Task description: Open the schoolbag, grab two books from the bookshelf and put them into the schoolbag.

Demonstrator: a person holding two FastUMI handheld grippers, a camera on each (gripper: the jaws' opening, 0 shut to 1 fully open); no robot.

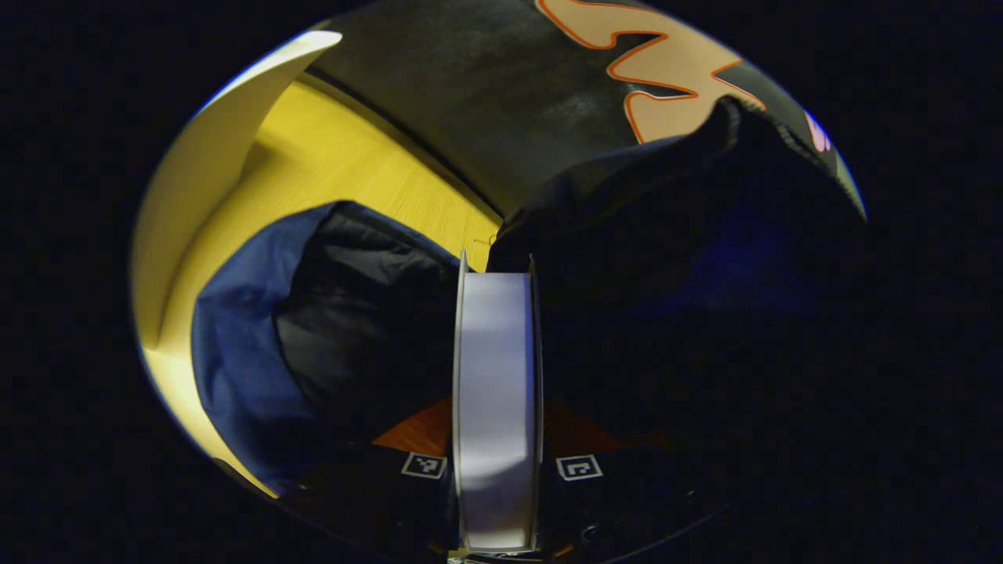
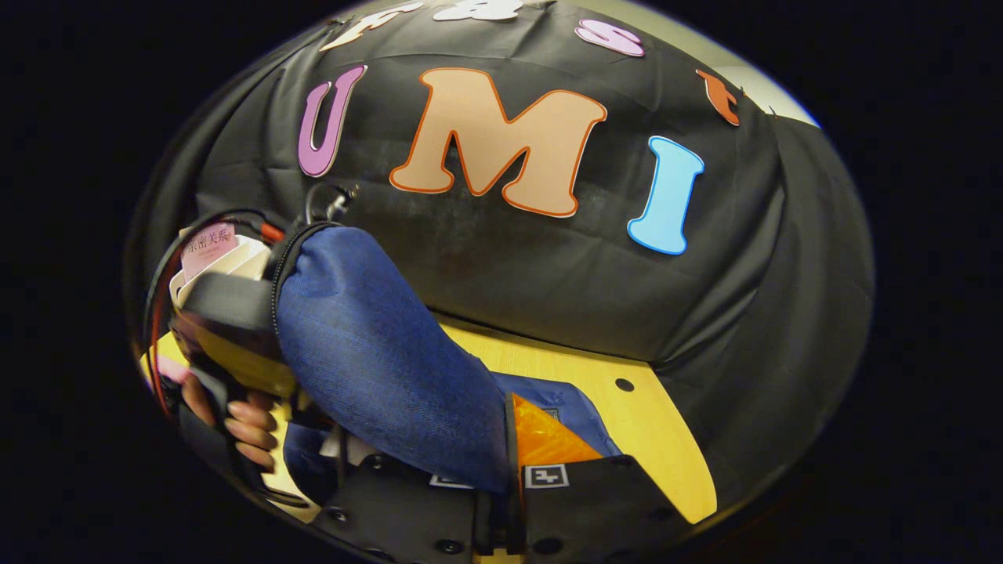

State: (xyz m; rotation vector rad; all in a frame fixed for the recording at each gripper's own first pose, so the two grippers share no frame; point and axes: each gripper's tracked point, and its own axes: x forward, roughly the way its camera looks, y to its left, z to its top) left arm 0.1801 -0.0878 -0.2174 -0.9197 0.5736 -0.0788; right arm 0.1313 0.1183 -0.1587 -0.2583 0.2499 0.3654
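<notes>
My left gripper (image 1: 497, 470) is shut on a book (image 1: 497, 376), seen edge-on with its pale page block upright between the fingers. The book's far end stands at the mouth of the blue schoolbag (image 1: 235, 352), whose black lining gapes open to its left. In the right gripper view, my right gripper (image 2: 509, 478) is shut on the edge of the schoolbag (image 2: 376, 352) and holds the blue cloth up. At the left of that view, the book (image 2: 211, 254) with a pink cover pokes in at the bag's top, above a hand (image 2: 235, 427) that grips the other gripper.
The bag rests on a yellow wooden table (image 2: 650, 423) with a small hole (image 2: 624, 385) in it. A white shelf panel (image 1: 204, 172) rises at the table's left side. Black booth cloth (image 2: 548, 266) closes the back.
</notes>
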